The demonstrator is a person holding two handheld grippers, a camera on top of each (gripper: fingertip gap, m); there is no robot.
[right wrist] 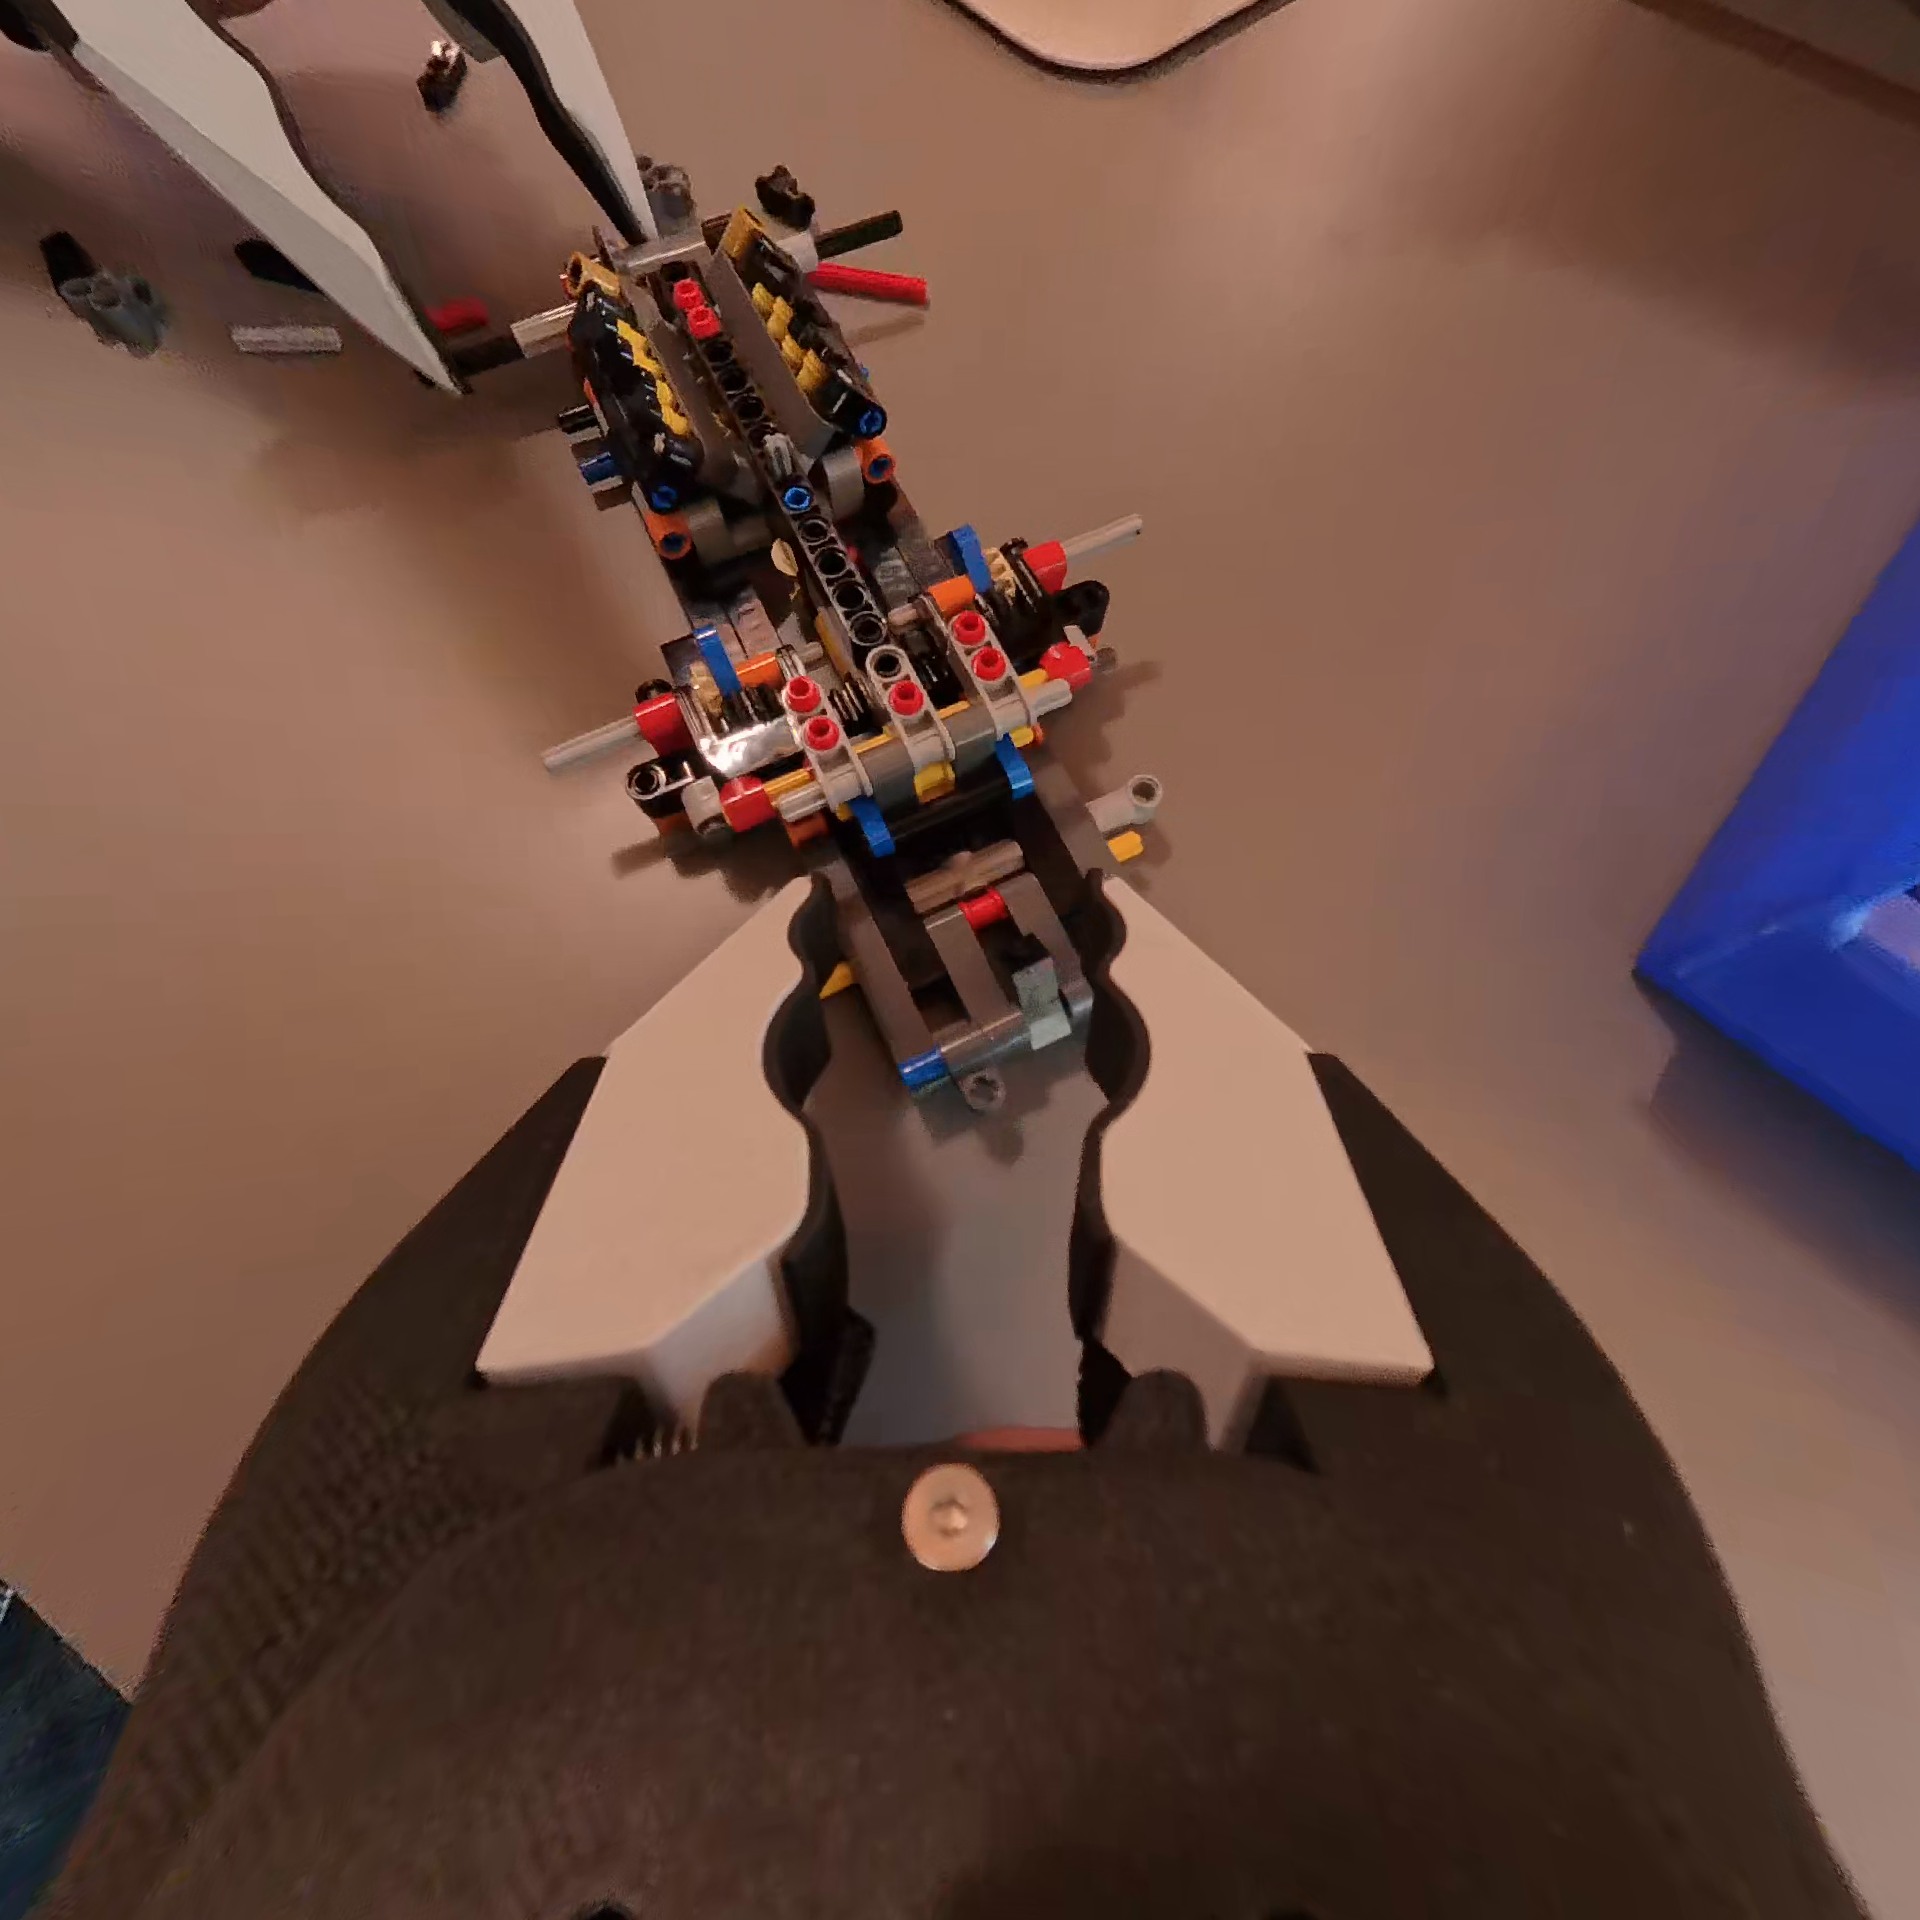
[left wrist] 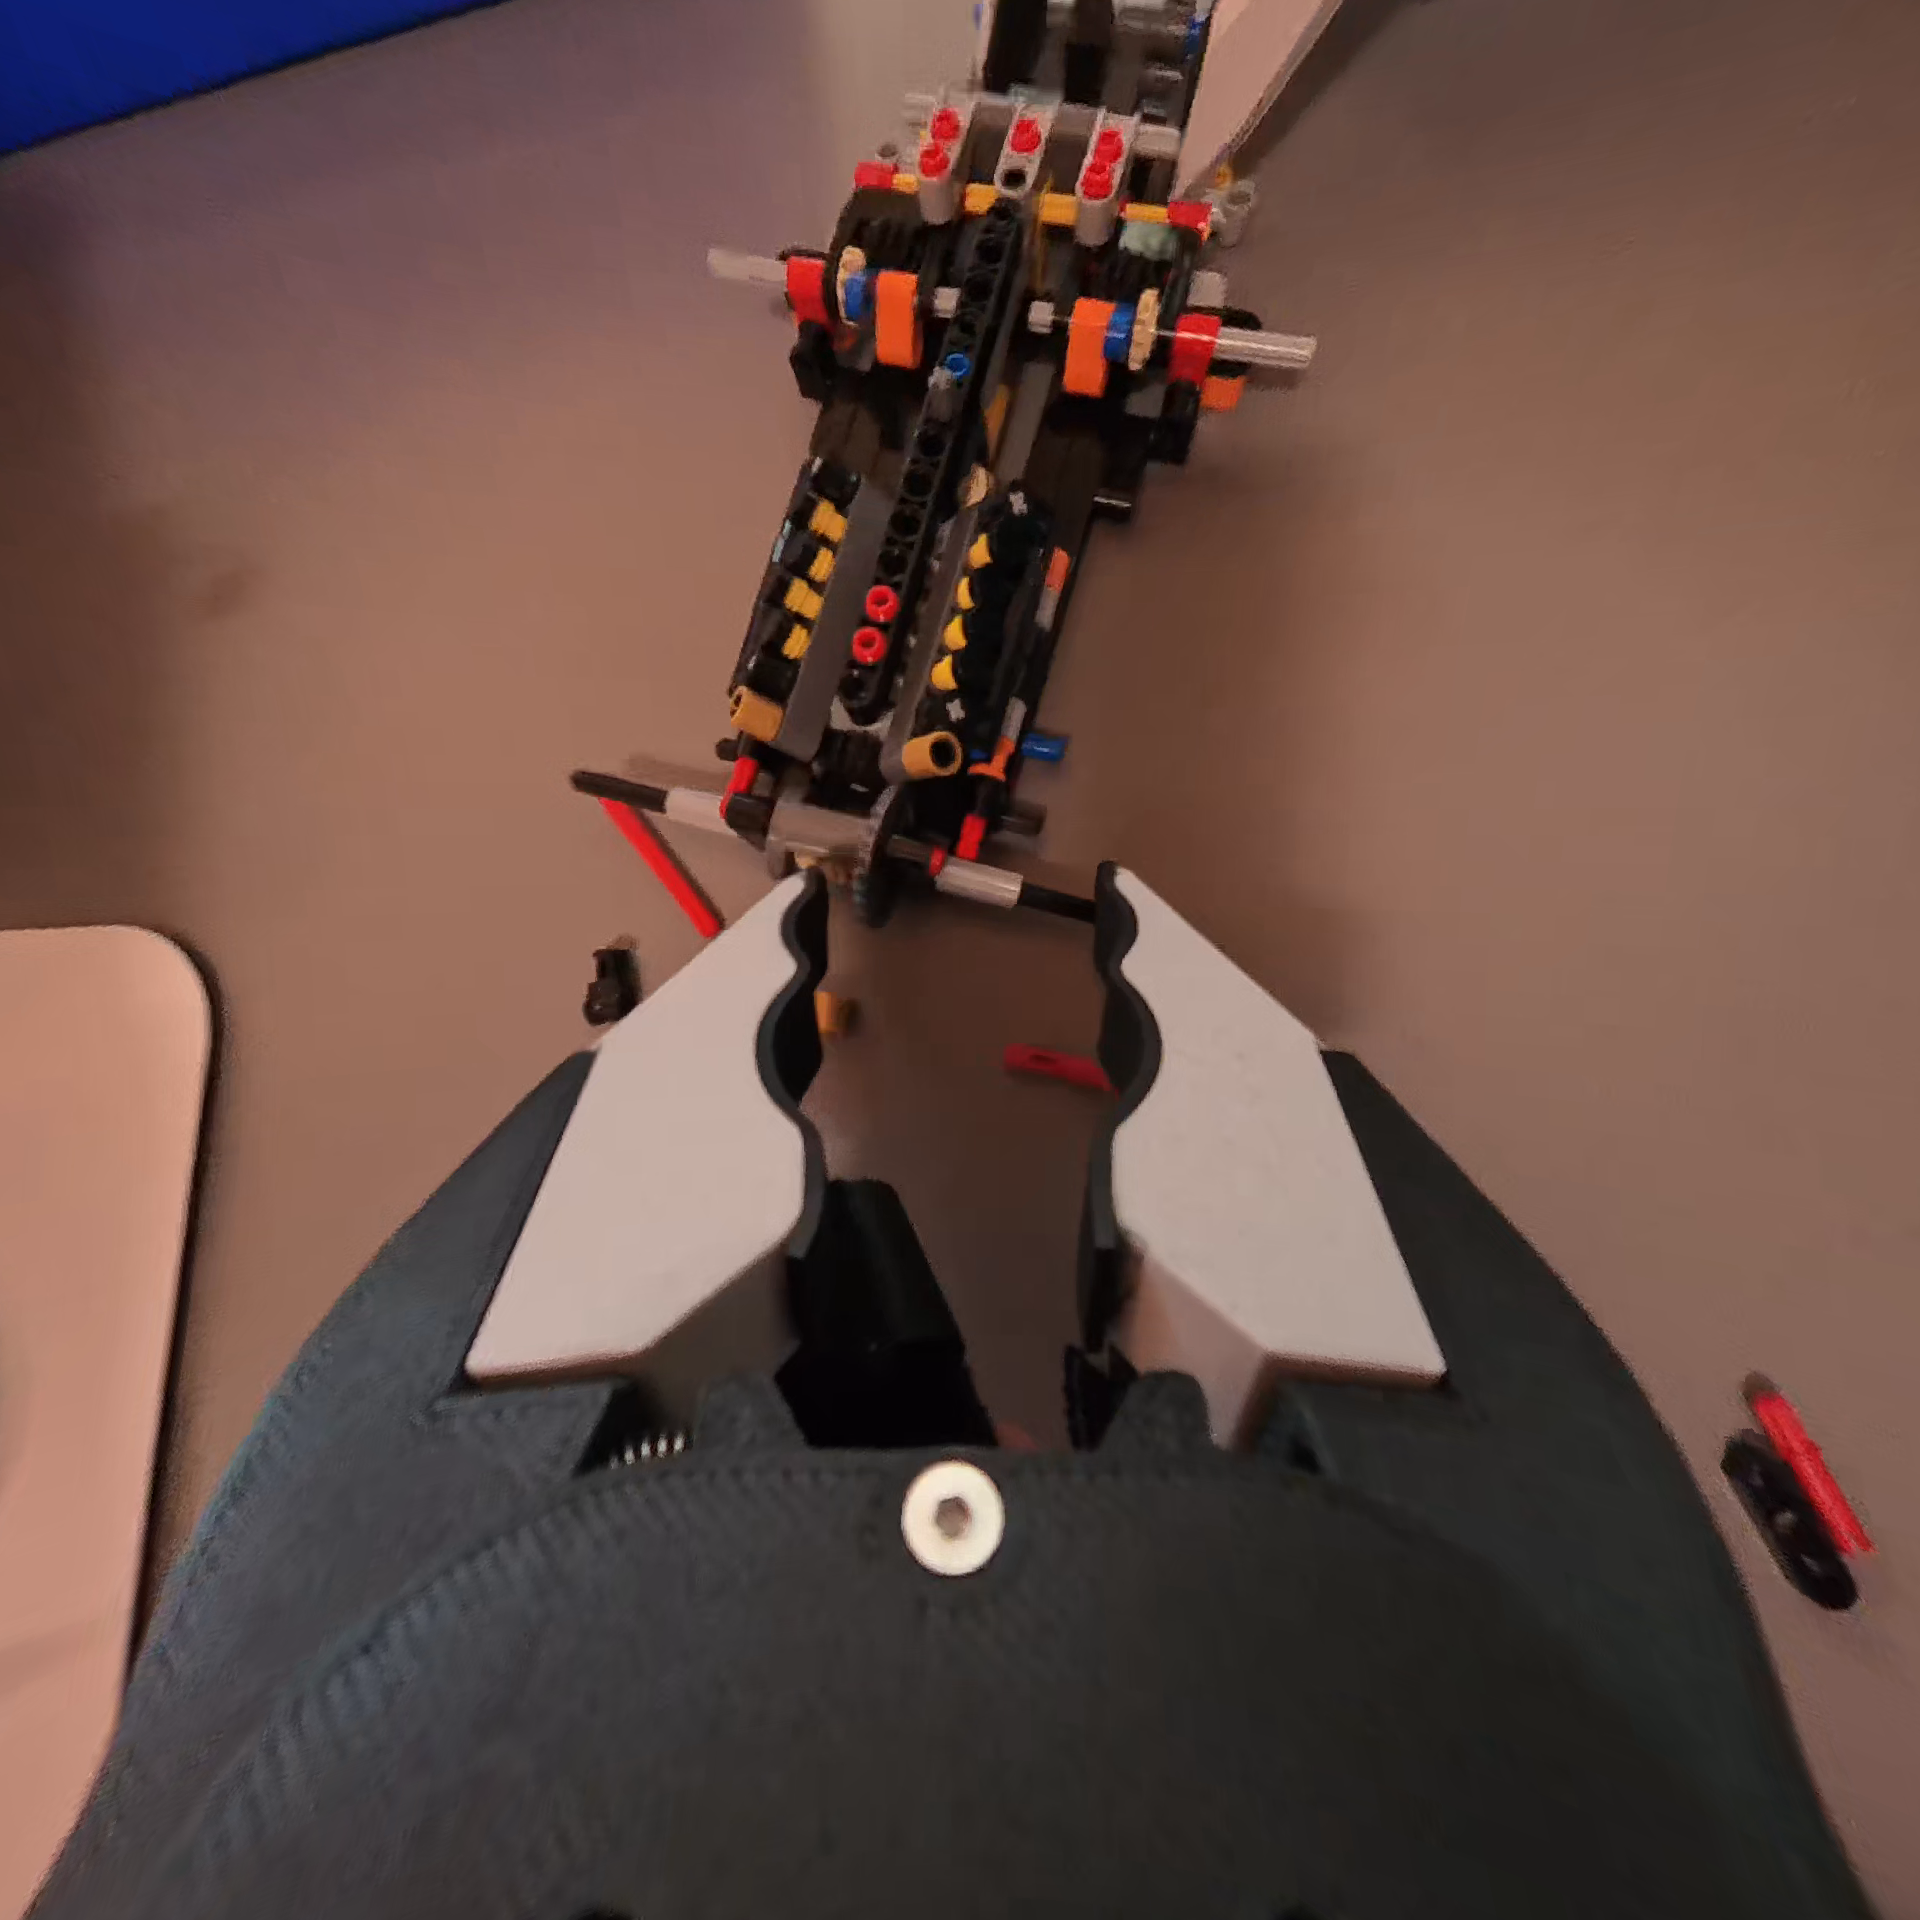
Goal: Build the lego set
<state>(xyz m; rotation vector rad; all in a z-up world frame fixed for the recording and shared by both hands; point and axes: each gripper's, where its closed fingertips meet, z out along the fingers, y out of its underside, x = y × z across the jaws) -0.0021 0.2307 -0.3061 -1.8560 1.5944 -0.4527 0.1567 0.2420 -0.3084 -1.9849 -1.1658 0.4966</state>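
While I look through the left wrist view, my left gripper [left wrist: 961,894] has its fingers apart and empty, tips just short of the lego model's [left wrist: 956,540] near end on the surface [left wrist: 1507,623]. Through the right wrist view, my right gripper [right wrist: 956,904] straddles the model's [right wrist: 831,582] grey tail, fingers apart; contact unclear.

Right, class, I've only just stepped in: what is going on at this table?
A person with two handheld grippers is working on a half-built lego chassis lying on the table. The right gripper straddles one end with its jaws open around the frame; whether they touch it is unclear. The left gripper sits open at the opposite end, holding nothing. Loose pieces, such as a red axle, lie nearby.
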